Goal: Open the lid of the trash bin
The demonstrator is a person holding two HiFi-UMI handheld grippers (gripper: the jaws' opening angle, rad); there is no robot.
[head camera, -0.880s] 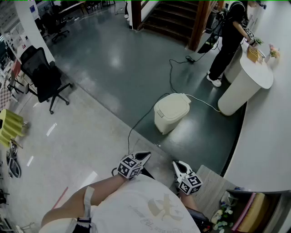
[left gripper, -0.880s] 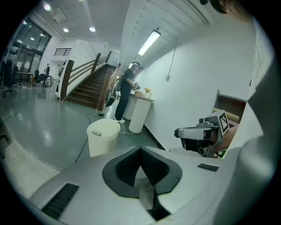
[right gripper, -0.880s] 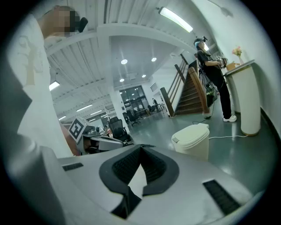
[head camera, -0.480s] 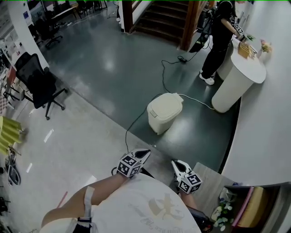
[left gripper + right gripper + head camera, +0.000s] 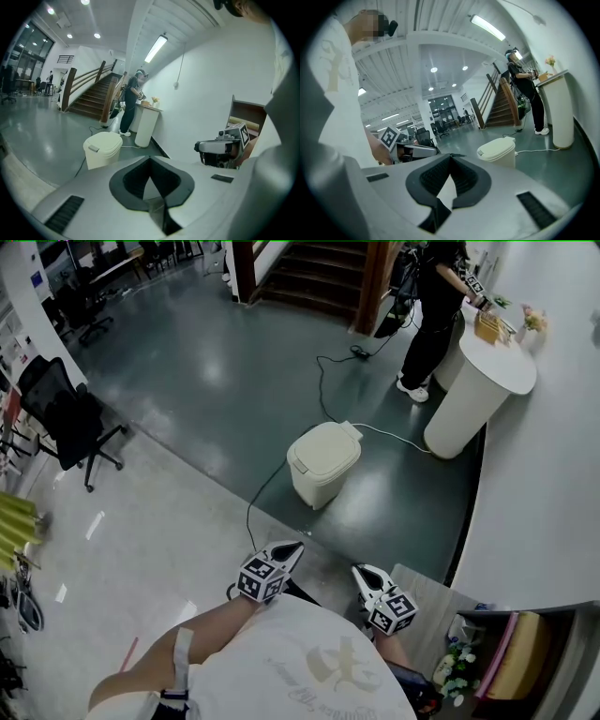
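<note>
A cream trash bin stands on the dark floor ahead with its lid down; a small latch tab shows at its front. It also shows in the left gripper view and the right gripper view. My left gripper and right gripper are held close to my body, well short of the bin and pointing toward it. In each gripper view the jaws meet at the tips, left gripper and right gripper, with nothing between them.
A black cable runs across the floor past the bin. Beyond it, a person in black stands at a white round counter. A staircase is at the back, an office chair at left, a wooden shelf at lower right.
The head view has shifted: the bin, counter and chair have slid left in the picture and the bin looks a little nearer. Both grippers stay shut by my body.
</note>
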